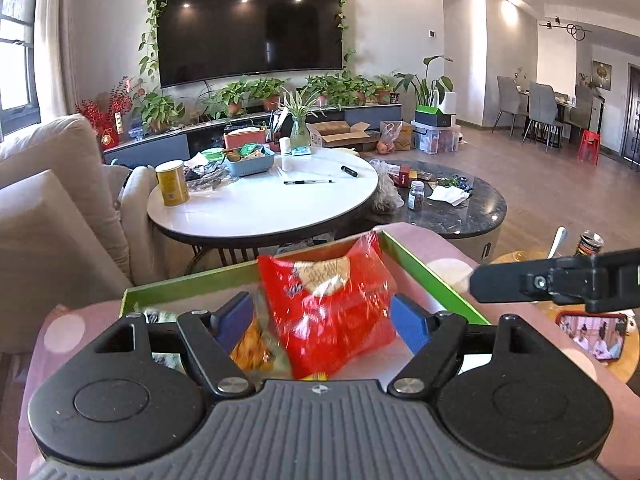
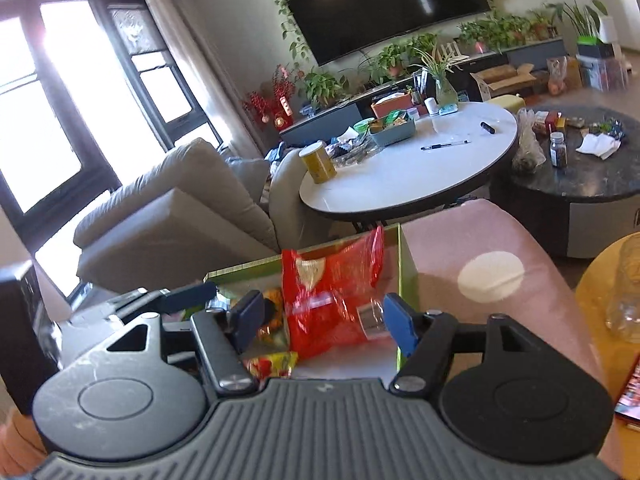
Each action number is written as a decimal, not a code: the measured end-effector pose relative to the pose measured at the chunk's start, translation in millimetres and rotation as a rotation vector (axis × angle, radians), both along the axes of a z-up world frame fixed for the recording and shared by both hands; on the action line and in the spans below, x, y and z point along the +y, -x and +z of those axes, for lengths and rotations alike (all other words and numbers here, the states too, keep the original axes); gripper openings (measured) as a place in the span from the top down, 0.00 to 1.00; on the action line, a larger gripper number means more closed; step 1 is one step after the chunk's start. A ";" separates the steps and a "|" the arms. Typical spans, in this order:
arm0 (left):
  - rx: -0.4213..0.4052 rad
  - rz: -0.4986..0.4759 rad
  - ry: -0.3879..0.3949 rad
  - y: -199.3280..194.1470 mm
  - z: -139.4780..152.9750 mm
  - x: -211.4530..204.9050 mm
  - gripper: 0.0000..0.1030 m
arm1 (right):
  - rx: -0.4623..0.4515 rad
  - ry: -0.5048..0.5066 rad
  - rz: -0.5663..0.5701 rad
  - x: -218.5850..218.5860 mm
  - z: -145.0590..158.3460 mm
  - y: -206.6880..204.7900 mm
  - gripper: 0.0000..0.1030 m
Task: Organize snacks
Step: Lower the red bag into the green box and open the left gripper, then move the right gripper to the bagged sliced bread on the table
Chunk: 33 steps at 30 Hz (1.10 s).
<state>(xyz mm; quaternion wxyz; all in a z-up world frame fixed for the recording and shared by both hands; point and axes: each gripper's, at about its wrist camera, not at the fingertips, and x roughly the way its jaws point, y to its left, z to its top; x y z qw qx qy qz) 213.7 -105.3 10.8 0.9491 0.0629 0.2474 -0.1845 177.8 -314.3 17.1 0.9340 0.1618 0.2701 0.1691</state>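
Two grippers: you hold one in each hand, and both point forward and a little down at a green-rimmed box (image 1: 432, 276) resting on a pink, white-dotted surface (image 1: 452, 268).
Left gripper (image 1: 322, 322): its jaws stand apart, a blue pad on either side of the red snack bag (image 1: 332, 312); neither pad presses on the bag, so nothing is gripped.
Orange snack packet (image 1: 250, 346): it lies low in the box, just beside the left pad, partly under the red bag.
Red snack bag: it stands tilted inside the box, its top corner rising above the far rim; a round biscuit is printed on its front.
Right gripper (image 2: 316, 320): its jaws are also apart, with the red bag between the pads; the right pad sits very near a clear crinkled edge of the wrapper, and you cannot tell for sure whether it touches.
Other snacks in the box: a yellow and red packet (image 2: 272, 364) lies at the near edge in the right wrist view.
Step in hand: by the look of it, the red bag has been placed in the box and both grips are let go.
Next move: you would likely draw both grippers back clear of the wrapper without snagging it, then seek the next loose snack.
Beyond the box: a white round table (image 1: 256, 208) carries a yellow canister (image 1: 172, 182) and a blue basket (image 1: 250, 162); a dark round table (image 1: 460, 208) stands to its right.
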 end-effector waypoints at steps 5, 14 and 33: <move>0.029 0.014 0.045 33.7 1.9 19.4 0.23 | 0.012 0.055 0.027 0.3 -4.8 20.0 0.28; 0.038 0.022 0.061 91.1 -2.2 45.9 0.21 | 0.092 0.102 0.075 8.9 -21.1 52.4 0.28; 0.195 0.147 0.144 138.4 -44.0 103.5 0.21 | 0.163 0.121 0.235 83.2 -34.1 78.1 0.32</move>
